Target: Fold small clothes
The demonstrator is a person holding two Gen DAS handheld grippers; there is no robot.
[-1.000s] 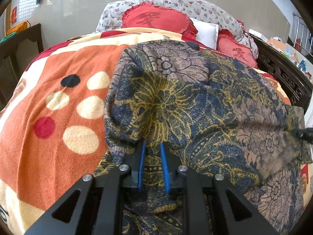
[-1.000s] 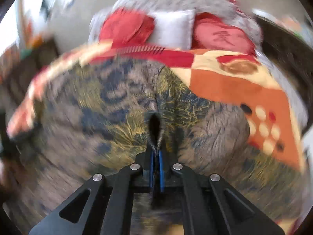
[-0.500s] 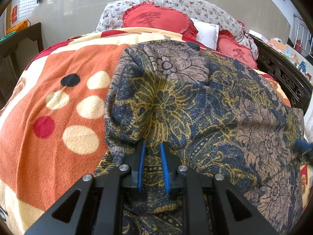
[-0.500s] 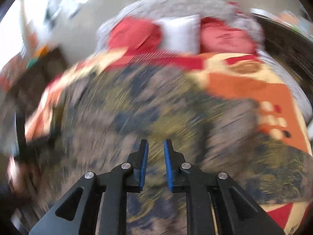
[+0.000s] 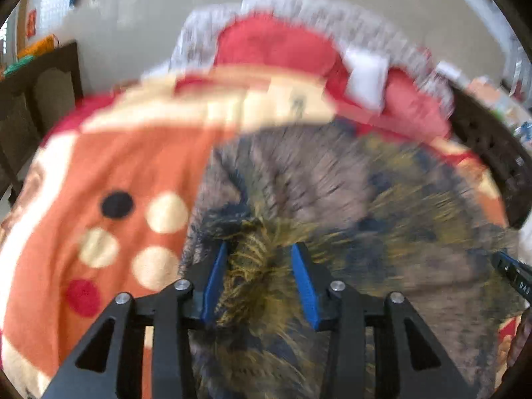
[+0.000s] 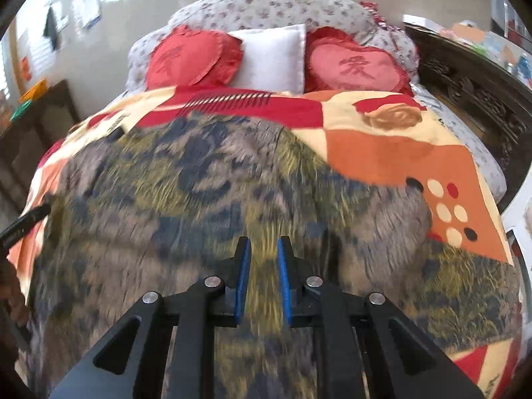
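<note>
Garment (image 5: 349,206) (image 6: 199,199): one, a dark blue, yellow and brown floral piece, spread over the blanket on the bed. It fills the middle and lower part of both views; its print is smeared by motion blur.

My left tool (image 5: 261,249): one. Its jaws have just been opening and now stand apart, blue pads clear on both sides, with a raised yellow-and-blue fold of the garment standing loose between them.

My right tool (image 6: 262,242): one. Its jaws are apart with a narrow gap; the garment lies beneath them and I see no cloth pinched between the pads.

Blanket (image 5: 126,166) (image 6: 392,153): one, orange, red and cream with a cluster of dots. It shows at 9 o'clock of the garment in the left view and at 2 o'clock in the right view.

Cushions: two red heart-shaped cushions (image 6: 193,56) (image 6: 352,66), one white pillow (image 6: 272,56) between them, all at 12 o'clock against a floral headboard (image 6: 282,3). I see no containers.

View differences: the right view is sharp enough at the cushions to show red characters on them; the left view blurs these. Each view catches the other tool as a dark tip at the frame edge, at 3 o'clock in the left view and 9 o'clock in the right.
</note>
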